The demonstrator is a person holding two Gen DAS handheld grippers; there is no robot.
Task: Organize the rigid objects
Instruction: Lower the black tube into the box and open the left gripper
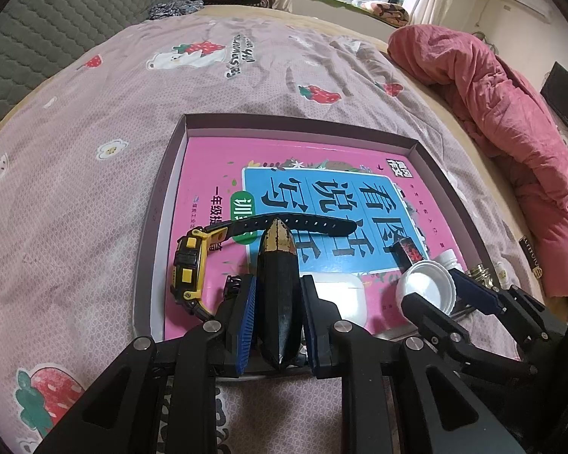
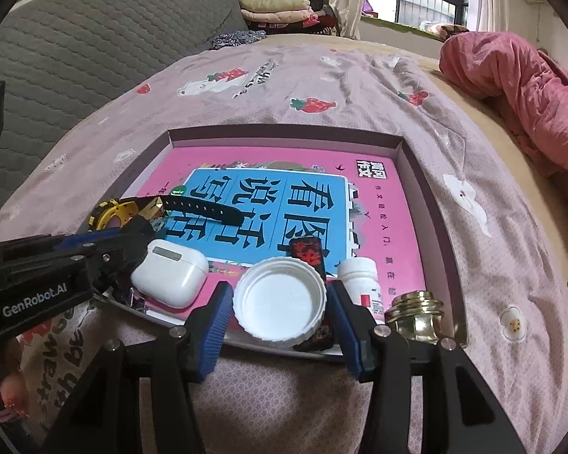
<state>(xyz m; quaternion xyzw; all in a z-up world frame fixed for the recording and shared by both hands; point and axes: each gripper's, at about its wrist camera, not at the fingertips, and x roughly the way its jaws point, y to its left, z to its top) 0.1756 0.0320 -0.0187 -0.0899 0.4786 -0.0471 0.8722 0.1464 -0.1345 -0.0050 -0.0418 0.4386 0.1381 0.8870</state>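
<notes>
Several rigid things are being gathered in a shallow tray (image 1: 159,223) that is lying on the bed (image 1: 94,143), its floor being covered by a pink book (image 2: 375,204). At the near left of the tray a yellow watch (image 1: 187,270) is lying with its strap stretched rightward, and a white earbud case (image 2: 170,278) is resting just right of it. Toward the near right, a white pill bottle (image 2: 359,282) and a brass nut (image 2: 416,314) are standing close together by the tray's near edge.

A dark pointed object (image 1: 276,295) is being gripped by the left gripper (image 1: 278,314), its jaws clenched on both flanks, with its gold tip reaching over the watch strap. A white cap (image 2: 280,300) is being straddled by the right gripper (image 2: 280,317); whether the jaws are pressing it cannot be told.

To place well, the pointed object is probably best lowered onto bare book, clear of strap and case, before the jaws are released.
</notes>
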